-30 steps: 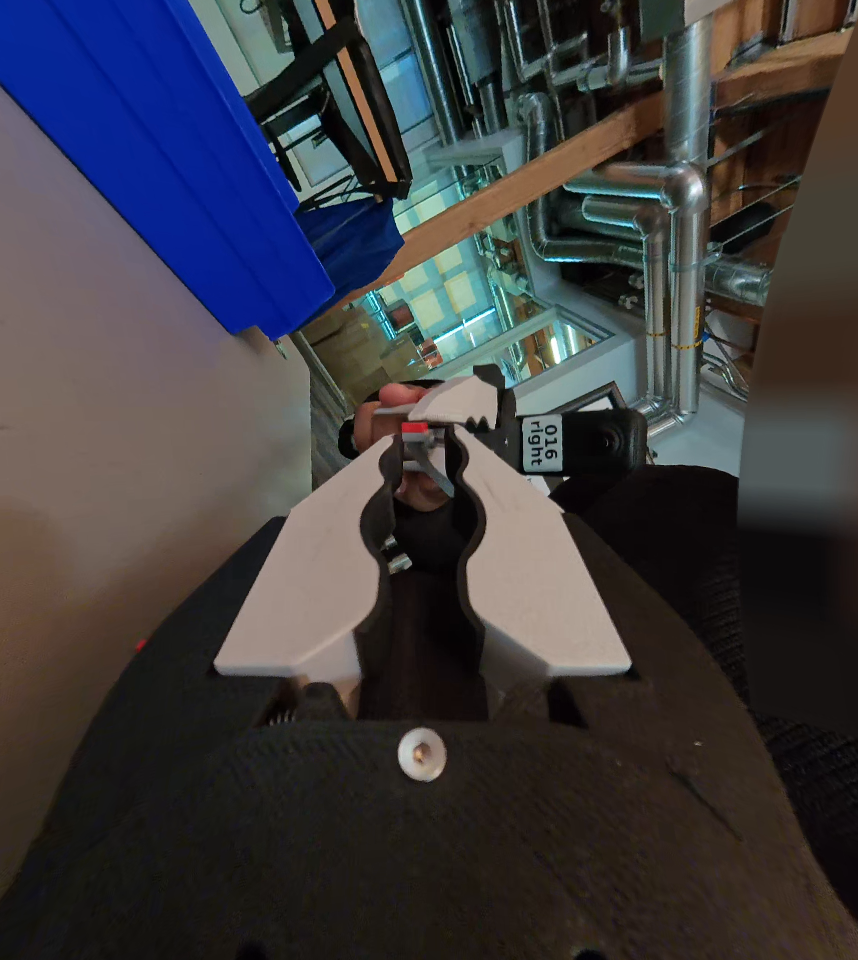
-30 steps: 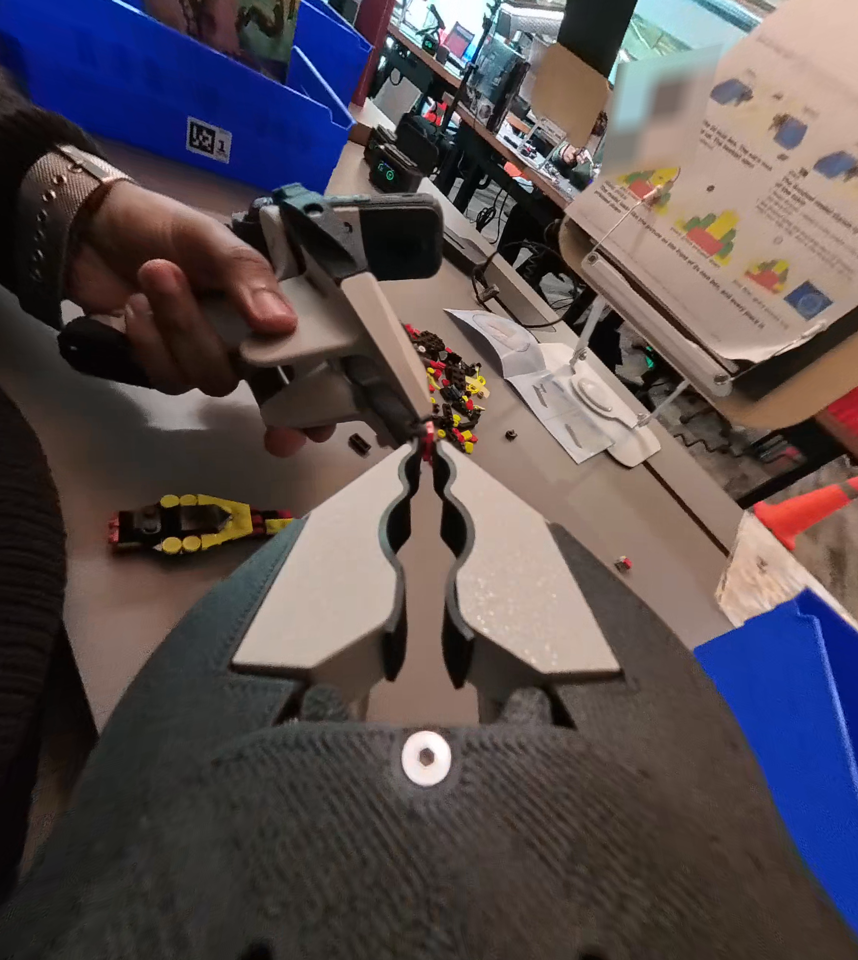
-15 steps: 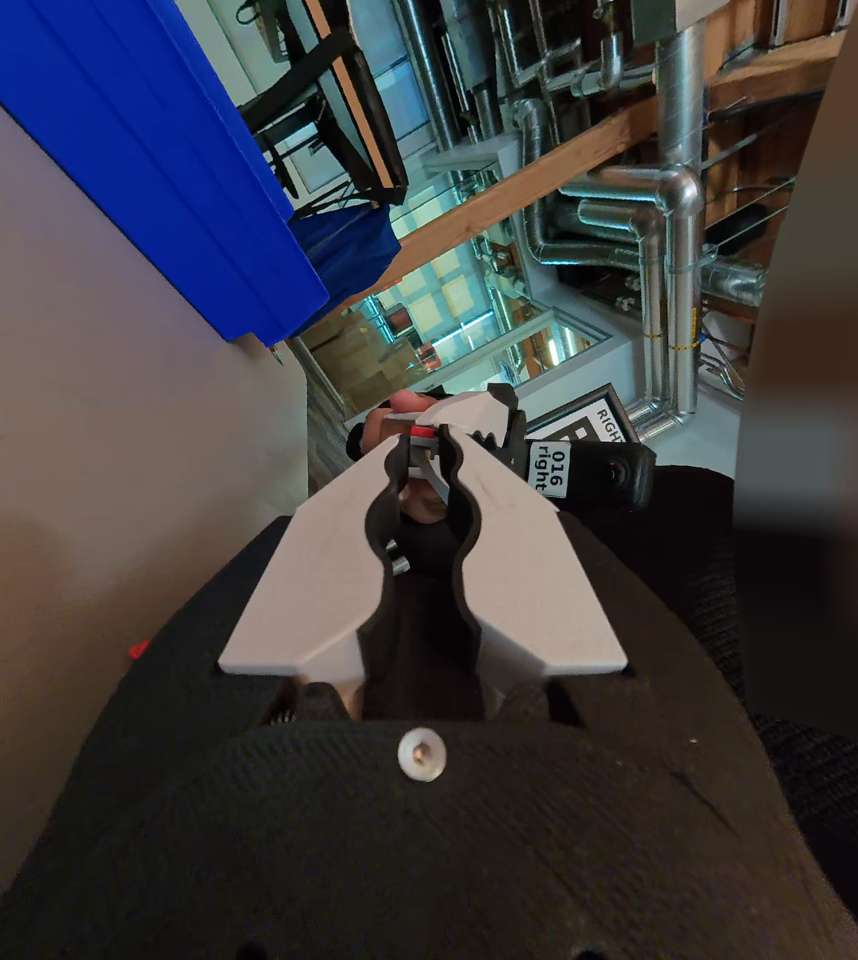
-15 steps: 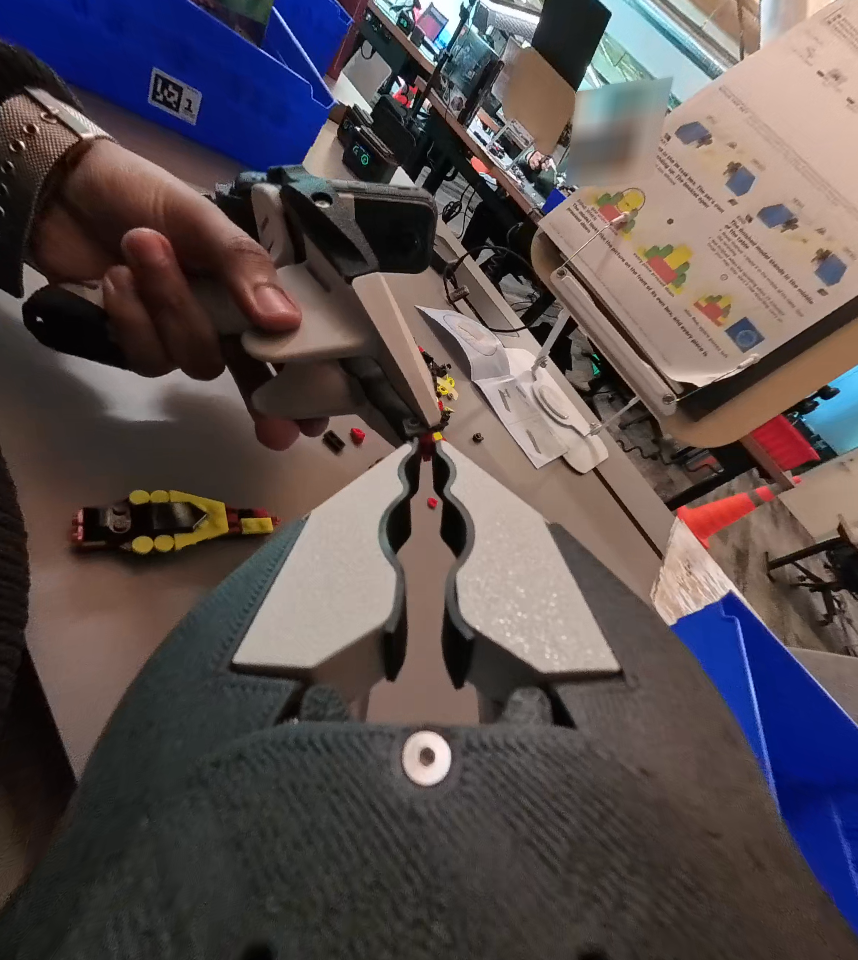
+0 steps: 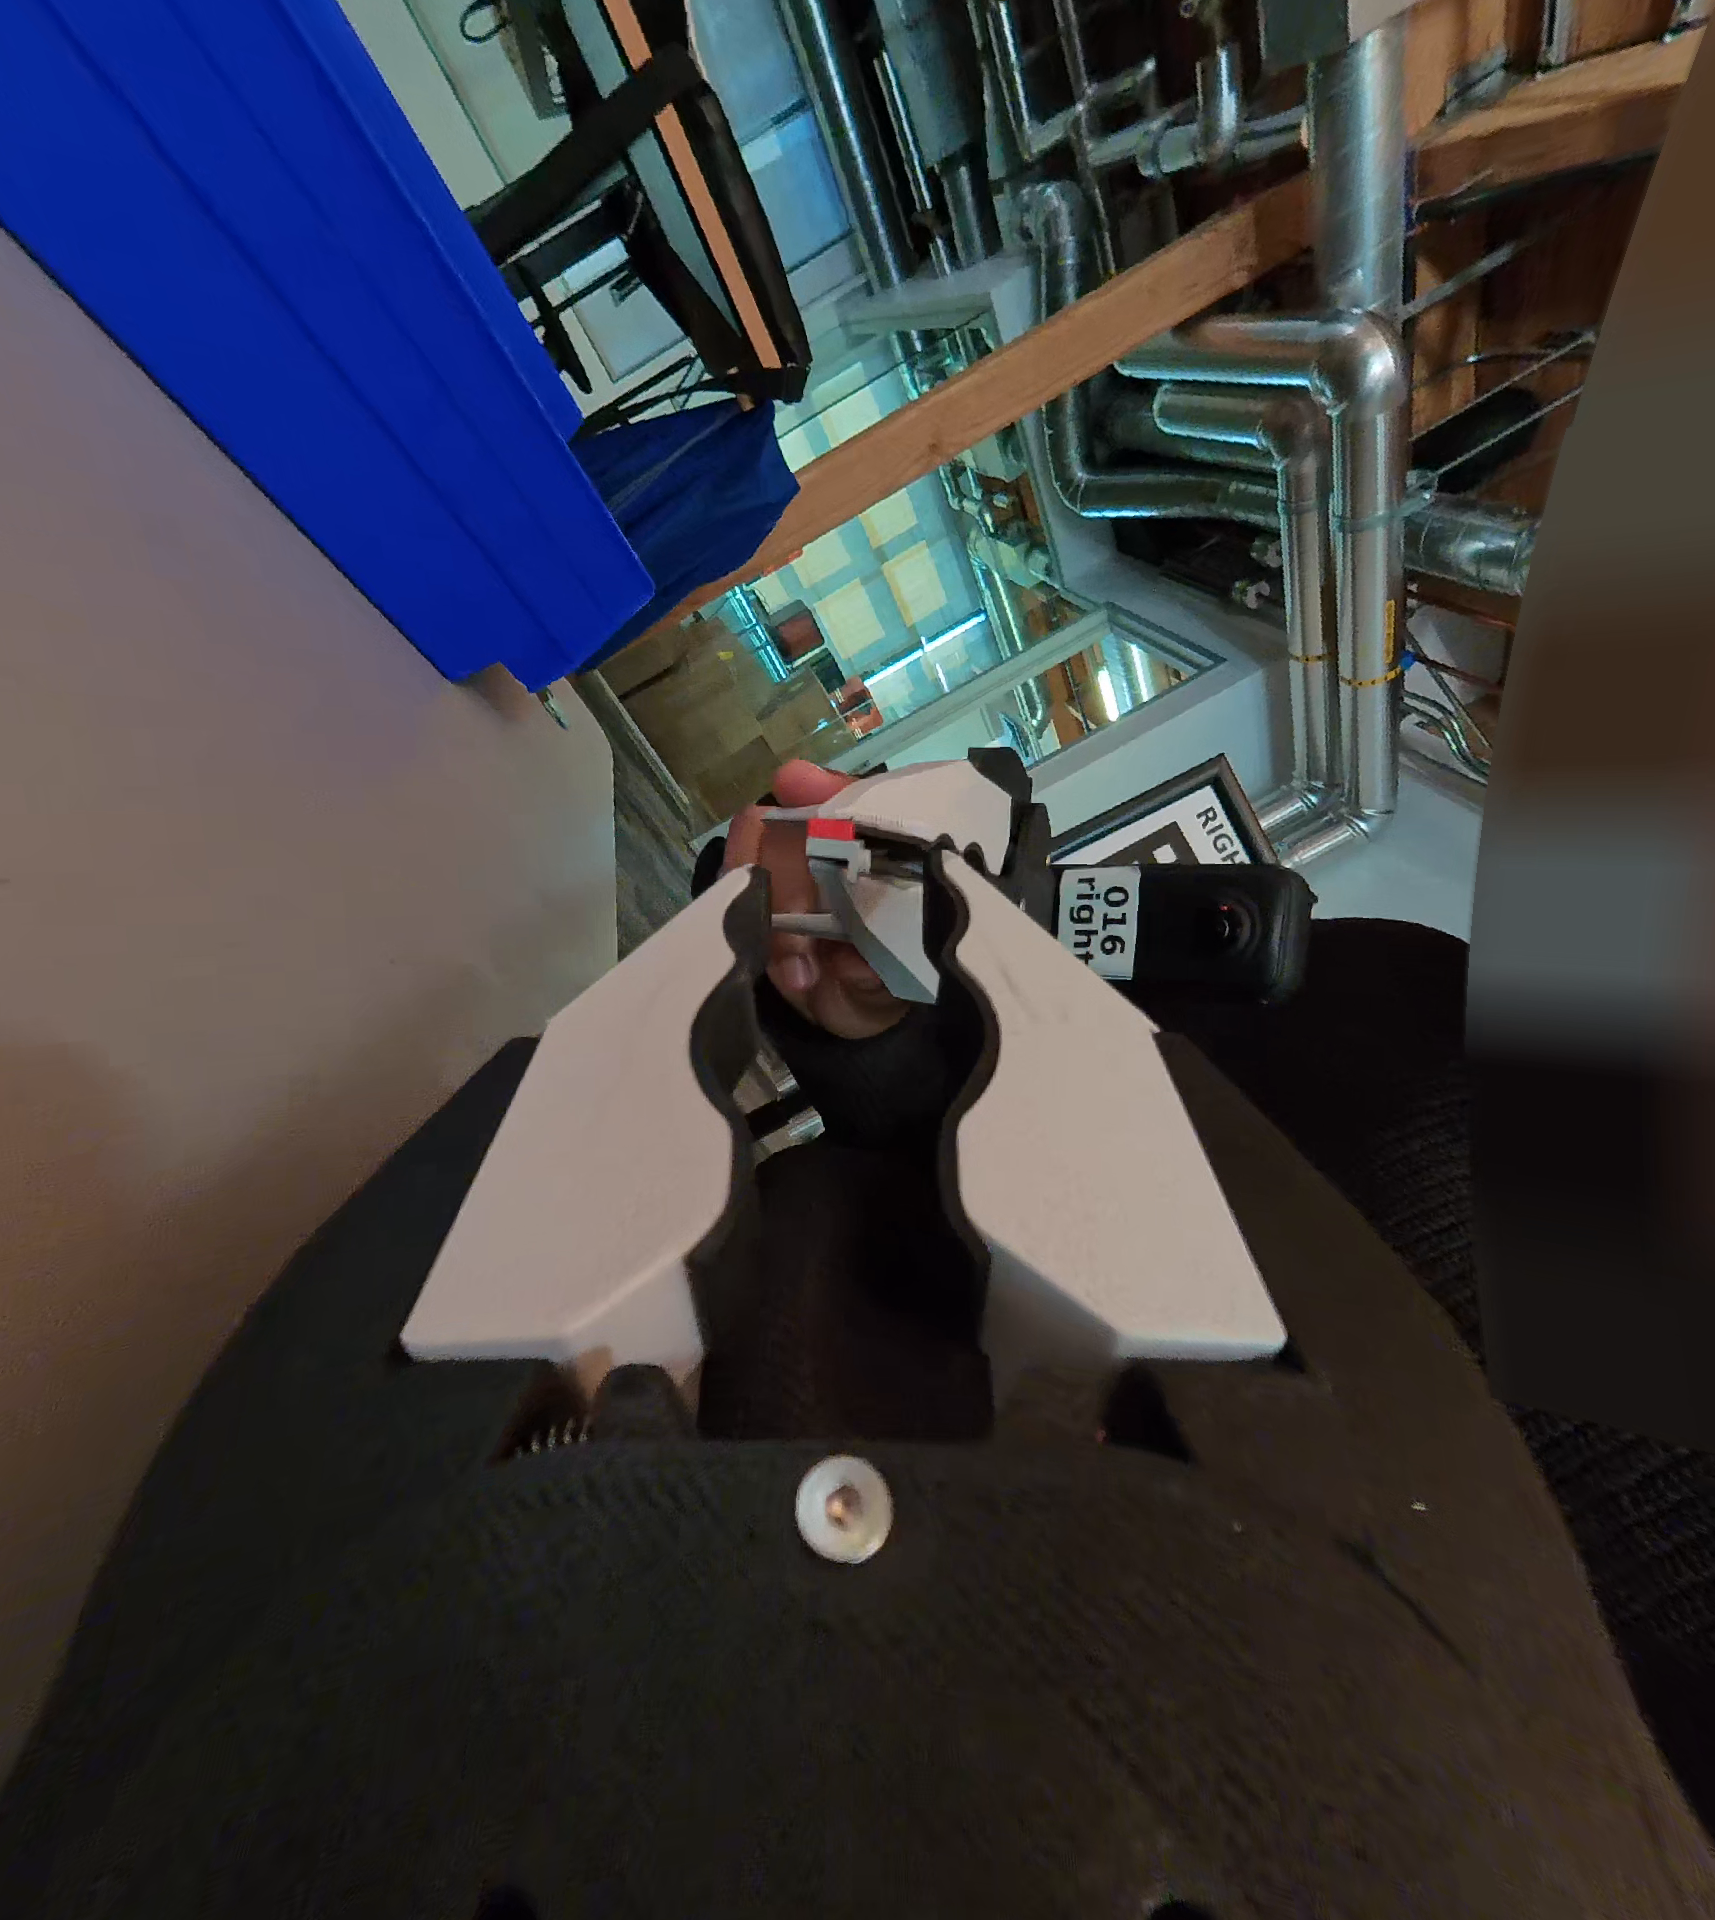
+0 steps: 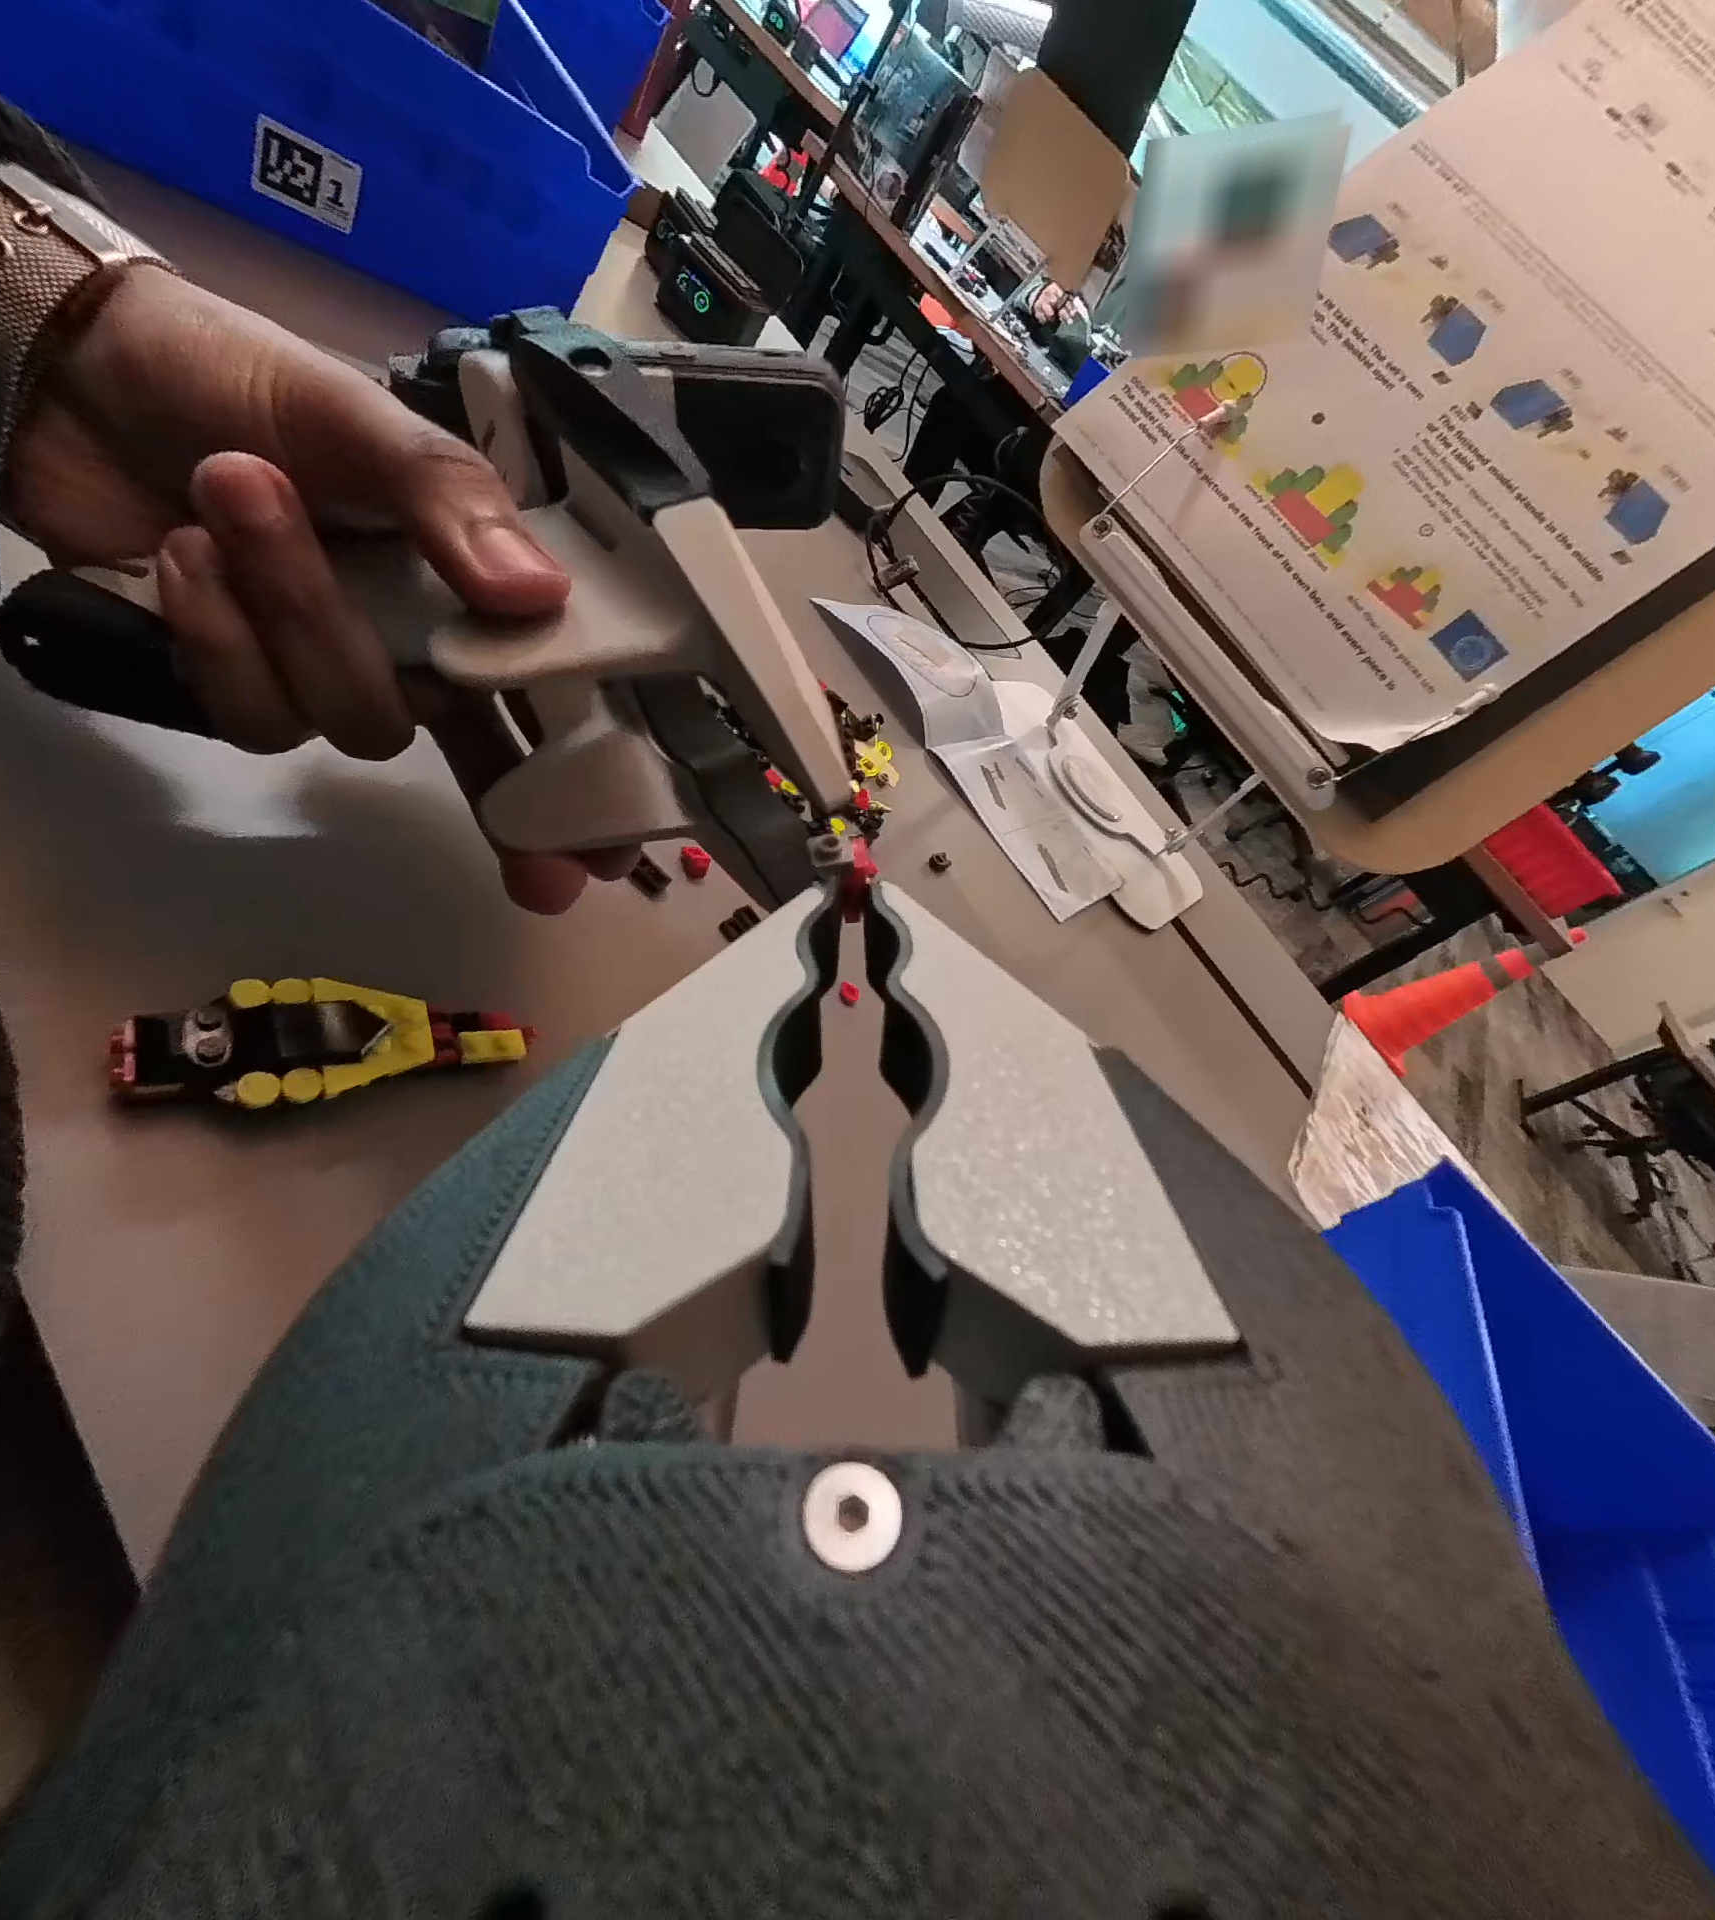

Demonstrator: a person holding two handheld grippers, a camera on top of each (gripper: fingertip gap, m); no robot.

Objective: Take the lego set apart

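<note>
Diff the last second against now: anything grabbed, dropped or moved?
Little changed. The left gripper has its jaws slightly wider in its own view; whether it grips the grey piece is unclear. The right gripper re-angled slightly and stays clamped on the red piece. Nothing was dropped. The tips are still together, and the yellow and black model on the table is unmoved.
</note>
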